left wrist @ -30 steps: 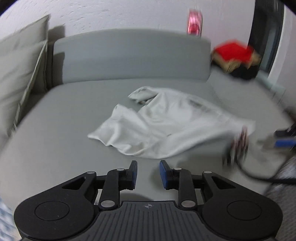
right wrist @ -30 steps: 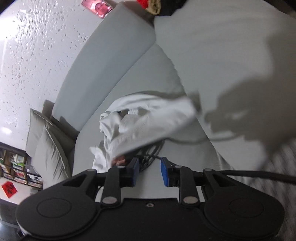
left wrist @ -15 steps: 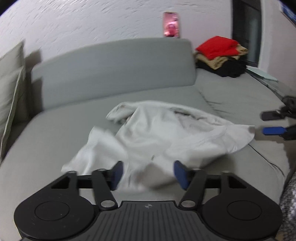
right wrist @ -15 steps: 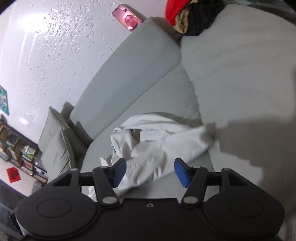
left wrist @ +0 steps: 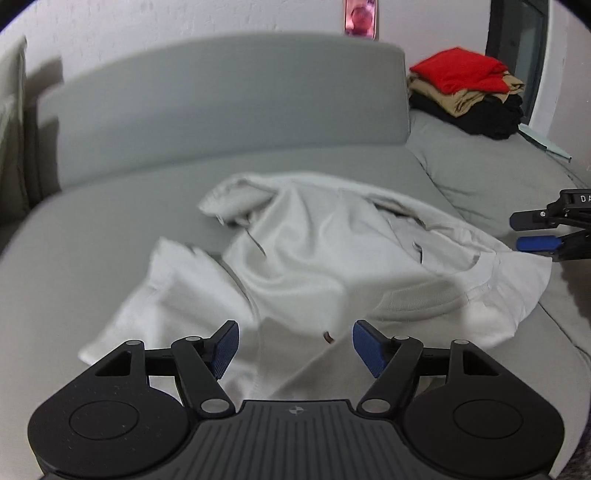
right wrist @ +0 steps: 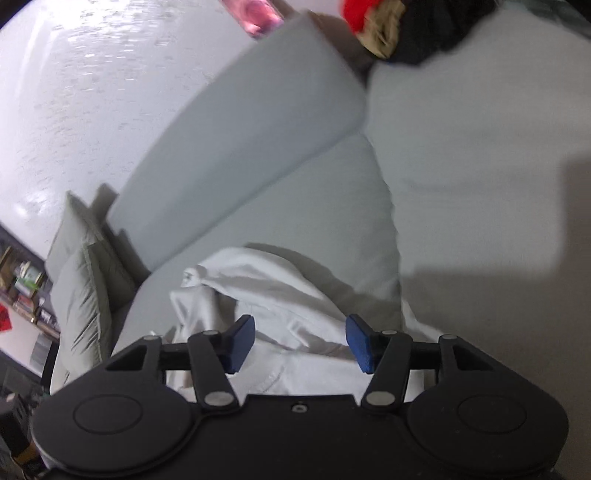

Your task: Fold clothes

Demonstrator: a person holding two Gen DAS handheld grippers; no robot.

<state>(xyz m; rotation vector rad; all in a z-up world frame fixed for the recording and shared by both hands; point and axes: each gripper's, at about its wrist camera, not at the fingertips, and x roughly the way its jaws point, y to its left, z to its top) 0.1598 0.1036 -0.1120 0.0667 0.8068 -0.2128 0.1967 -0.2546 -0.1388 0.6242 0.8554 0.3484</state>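
Observation:
A crumpled white garment [left wrist: 325, 258] lies on the grey sofa seat [left wrist: 92, 236]. My left gripper [left wrist: 295, 347] is open and empty, its blue pads just above the garment's near edge. My right gripper [right wrist: 299, 343] is open and empty, over the garment's [right wrist: 273, 306] right part. It also shows in the left wrist view [left wrist: 535, 230] at the far right, beside the garment's right corner.
A stack of folded clothes, red on tan on black [left wrist: 469, 92], sits on the sofa's right section. The backrest [left wrist: 221, 96] runs behind the garment. Cushions [right wrist: 81, 288] stand at the sofa's left end. A pink phone [left wrist: 360, 16] stands above the backrest.
Both grippers have opened wide from nearly shut. Both have moved closer to the white garment, which now lies still on the seat.

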